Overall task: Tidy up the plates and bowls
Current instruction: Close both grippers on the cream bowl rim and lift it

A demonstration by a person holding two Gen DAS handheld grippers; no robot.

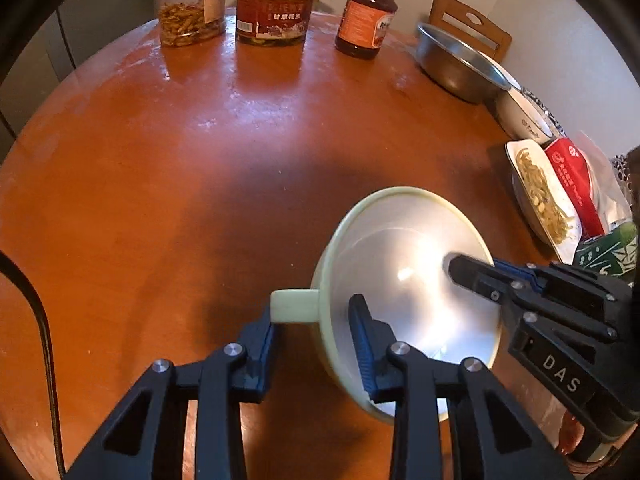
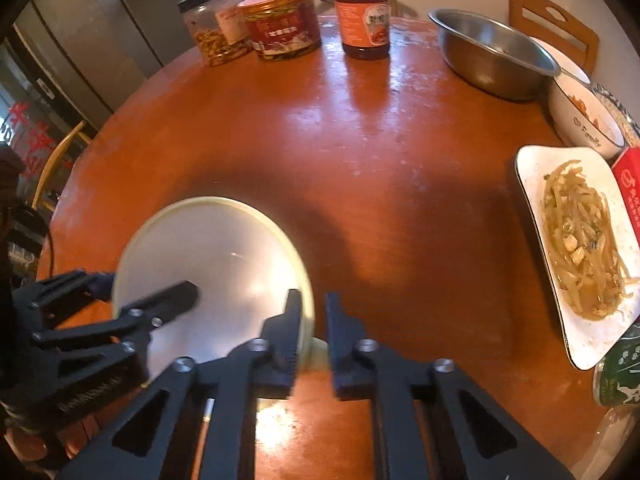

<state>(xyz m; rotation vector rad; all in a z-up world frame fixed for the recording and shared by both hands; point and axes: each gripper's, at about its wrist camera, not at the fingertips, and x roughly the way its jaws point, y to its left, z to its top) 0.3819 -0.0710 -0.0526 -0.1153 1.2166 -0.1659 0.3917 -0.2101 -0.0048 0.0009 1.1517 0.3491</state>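
A pale cream bowl with small side handles sits near the front of the round wooden table. My left gripper straddles its left side. One finger is inside the bowl, the other is against the outer end of the left handle, and the pads are shut on it. My right gripper is shut on the opposite rim, with one finger inside the bowl and one outside by the right handle. Each view also shows the other gripper: the right gripper and the left gripper.
Along the far edge stand two jars and a sauce bottle. At the right are a steel basin, a white printed bowl, a square plate of food, a red packet and a green can. A black cable hangs at left.
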